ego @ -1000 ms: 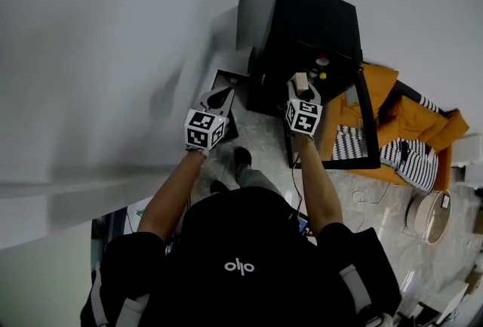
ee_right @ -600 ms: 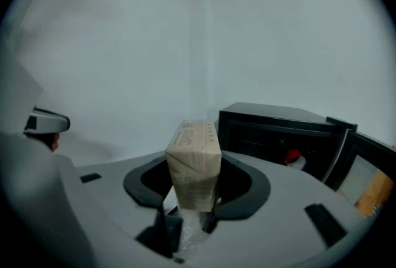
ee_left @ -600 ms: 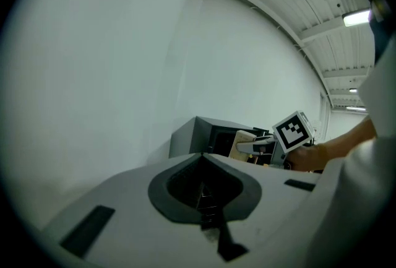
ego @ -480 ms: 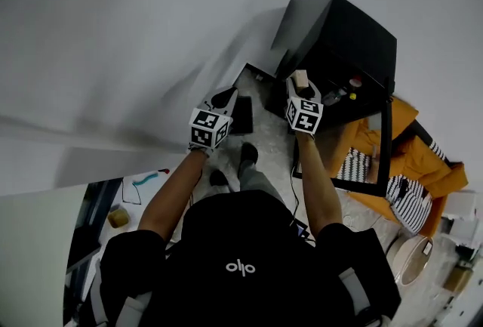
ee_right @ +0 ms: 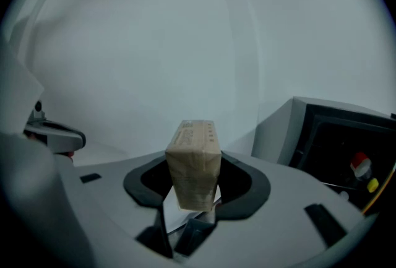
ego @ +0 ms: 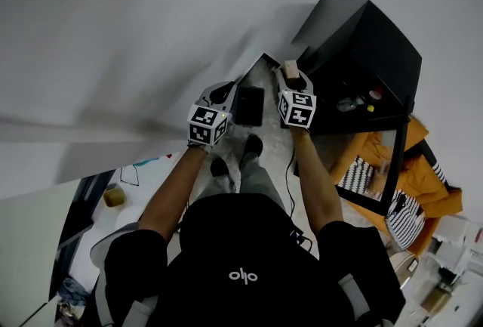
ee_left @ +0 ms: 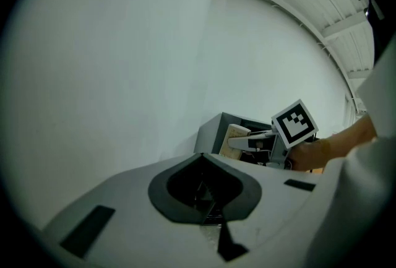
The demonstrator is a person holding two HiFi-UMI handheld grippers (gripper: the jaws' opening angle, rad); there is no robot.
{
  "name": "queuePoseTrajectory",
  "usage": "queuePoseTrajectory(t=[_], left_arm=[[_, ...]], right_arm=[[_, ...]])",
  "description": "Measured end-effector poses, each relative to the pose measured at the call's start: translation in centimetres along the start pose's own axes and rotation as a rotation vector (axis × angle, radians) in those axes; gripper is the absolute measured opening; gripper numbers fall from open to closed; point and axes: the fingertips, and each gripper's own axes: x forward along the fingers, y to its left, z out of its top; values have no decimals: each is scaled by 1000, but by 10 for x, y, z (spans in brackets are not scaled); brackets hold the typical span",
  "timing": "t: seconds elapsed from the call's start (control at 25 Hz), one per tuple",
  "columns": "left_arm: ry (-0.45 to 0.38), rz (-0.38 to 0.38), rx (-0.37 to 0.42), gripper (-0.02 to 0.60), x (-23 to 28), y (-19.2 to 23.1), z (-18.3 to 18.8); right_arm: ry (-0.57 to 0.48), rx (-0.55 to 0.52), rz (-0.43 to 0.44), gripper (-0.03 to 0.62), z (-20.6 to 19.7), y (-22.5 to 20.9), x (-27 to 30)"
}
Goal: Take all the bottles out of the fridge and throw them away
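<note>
A carton [ee_right: 197, 158] is pinched in the right hand-held gripper [ee_right: 193, 194], likely for throwing away; the left hand-held gripper [ee_left: 207, 197] is pressed together.

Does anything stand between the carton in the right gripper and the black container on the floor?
Nothing visible does. The right gripper holds the carton beside the container; the shut left gripper hangs on the container's other side.

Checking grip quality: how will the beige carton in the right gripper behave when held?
The beige carton looks like folded board: probably light, crushable. Flat sides sit between the jaws of the right gripper, so rolling seems unlikely. It stands tall above them, so it may tilt.
</note>
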Motion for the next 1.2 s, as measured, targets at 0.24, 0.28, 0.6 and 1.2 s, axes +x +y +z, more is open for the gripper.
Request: queuePoseTrajectory(t=[0.24, 0.28, 0.6, 1.2], left_arm=[[50, -4, -49, 2, 27, 19, -54], [60, -5, -58, 2, 34, 22, -65], [142, -61, -64, 2, 81, 36, -178], [236, -117, -36, 2, 118, 63, -353]], right_arm=[[79, 8, 50, 190, -61, 13, 37], [95, 14, 58, 190, -75, 14, 46], [185, 68, 89, 190, -207, 32, 109], [396, 103, 110, 190, -471, 26, 190]])
